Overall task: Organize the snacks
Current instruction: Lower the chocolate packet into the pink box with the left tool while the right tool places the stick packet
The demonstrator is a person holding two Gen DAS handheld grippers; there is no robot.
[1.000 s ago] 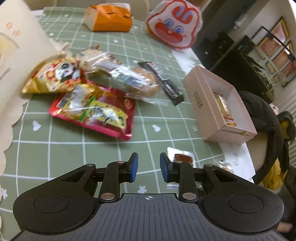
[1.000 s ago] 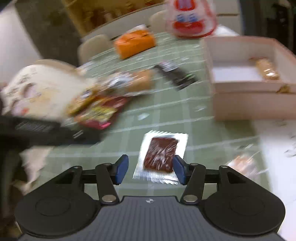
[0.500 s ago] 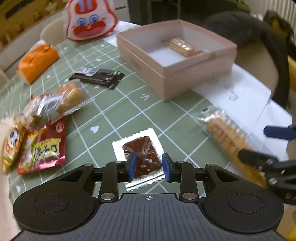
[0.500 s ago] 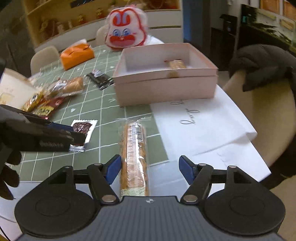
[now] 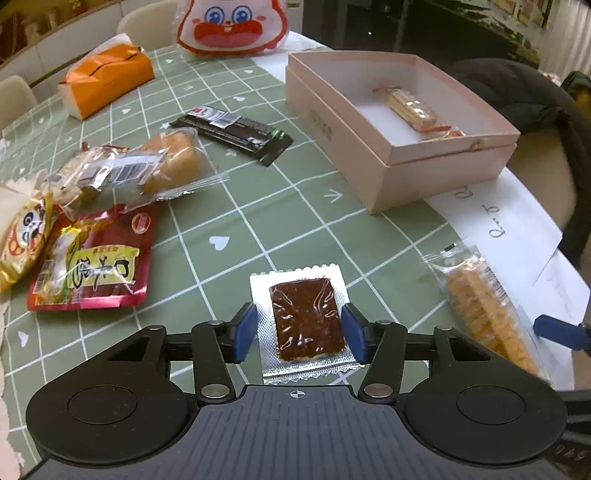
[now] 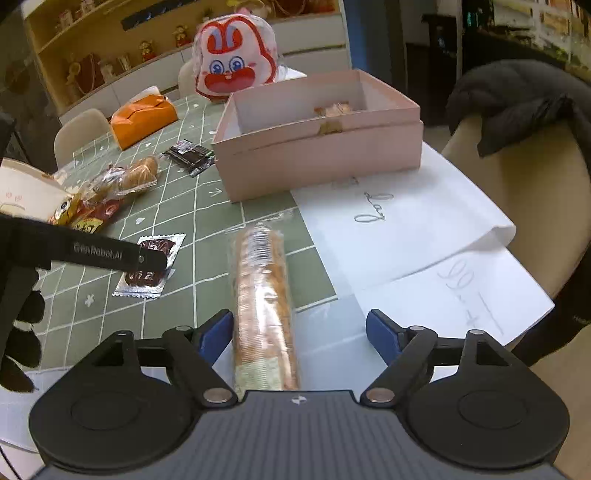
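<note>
A flat silver packet with a dark brown snack [image 5: 305, 318] lies on the green checked tablecloth, between the opening jaws of my left gripper [image 5: 300, 331]; the pads stand either side of it without pressing. A long clear sleeve of biscuits [image 6: 263, 302] lies near the table's front edge, and my right gripper [image 6: 300, 335] hangs over its near end, jaws opening, the sleeve close to the left pad. The pink open box [image 5: 397, 122] [image 6: 317, 129] holds one wrapped biscuit bar [image 5: 412, 109]. From the right wrist view, the left gripper [image 6: 147, 258] shows over the brown packet [image 6: 149, 271].
Left of the packet lie a red snack bag [image 5: 92, 266], a yellow panda bag [image 5: 22, 240], a wrapped bread roll [image 5: 140, 170] and a black bar [image 5: 236, 131]. An orange tissue box [image 5: 107, 79] and rabbit bag [image 5: 231, 24] stand at the back. White papers [image 6: 417, 221] overhang the right edge beside a chair.
Both views swung toward the pink box and settled. The left gripper came over the brown packet and widened around it. The right gripper shifted from that packet to the biscuit sleeve and widened.
</note>
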